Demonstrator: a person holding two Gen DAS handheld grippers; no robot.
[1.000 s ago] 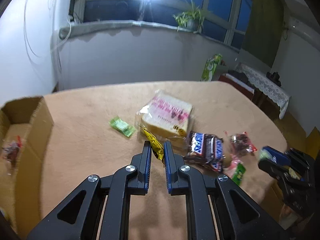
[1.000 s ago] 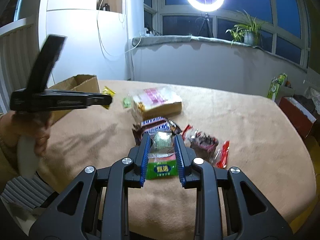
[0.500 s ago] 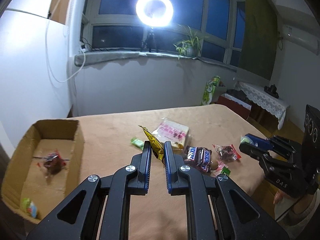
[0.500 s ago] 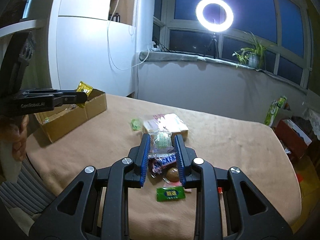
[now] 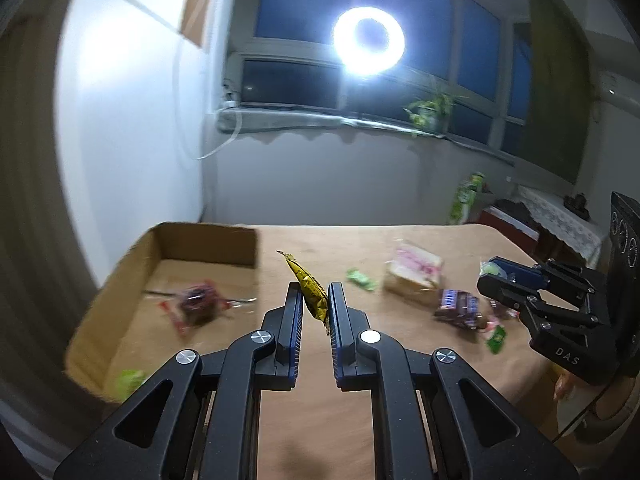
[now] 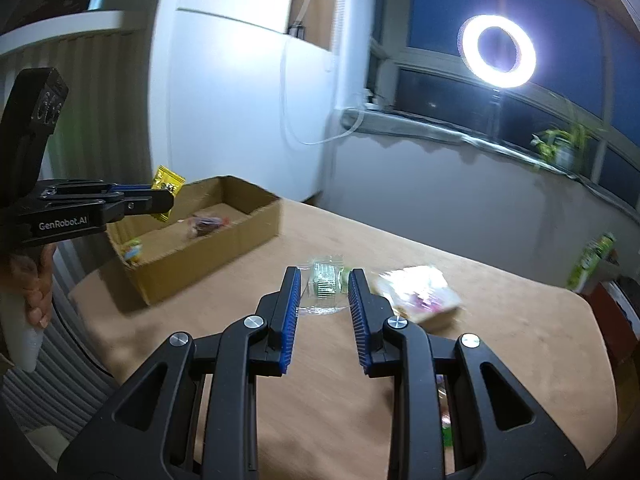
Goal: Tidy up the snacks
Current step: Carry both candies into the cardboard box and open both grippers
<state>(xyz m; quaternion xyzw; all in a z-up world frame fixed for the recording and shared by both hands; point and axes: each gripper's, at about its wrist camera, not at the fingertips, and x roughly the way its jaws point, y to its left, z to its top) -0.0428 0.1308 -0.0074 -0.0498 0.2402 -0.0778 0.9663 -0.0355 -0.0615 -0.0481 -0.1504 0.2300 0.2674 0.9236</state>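
Night-time room, ring lamp (image 5: 369,42) at the dark window, tan tabletop (image 5: 320,248) below.

Item 1. Left tongs (image 5: 314,300), lower centre of the left view: clamped on a yellow sachet (image 5: 307,286) that stands up out of the tips, held by its lower end only. They hang just right of the box's near corner, not yet over its opening.

Item 2. Right tongs (image 6: 324,286), lower centre of the right view: clamped on a clear packet (image 6: 326,280) with green print, above bare tabletop right of the box.

Item 3. Cardboard box (image 5: 120,280), left of the left view, open at the top. Holds a dark red-wrapped snack (image 5: 196,300) and a green piece (image 5: 130,382) near the front wall.

Item 4. Loose stock, right half of the left view: small green candy (image 5: 360,279), wrapped bread slices (image 5: 416,274), chocolate bar pack (image 5: 456,307), green packet (image 5: 496,338) at the tabletop edge.

Risks, by judgement. The sachet's grip is slight; a quick swing could twist it free short of the box. Release before the tips pass the wall would drop it outside. Both tongs heading for one narrow opening could knock together. Frames are motion-blurred, so exact clearance cannot be told.
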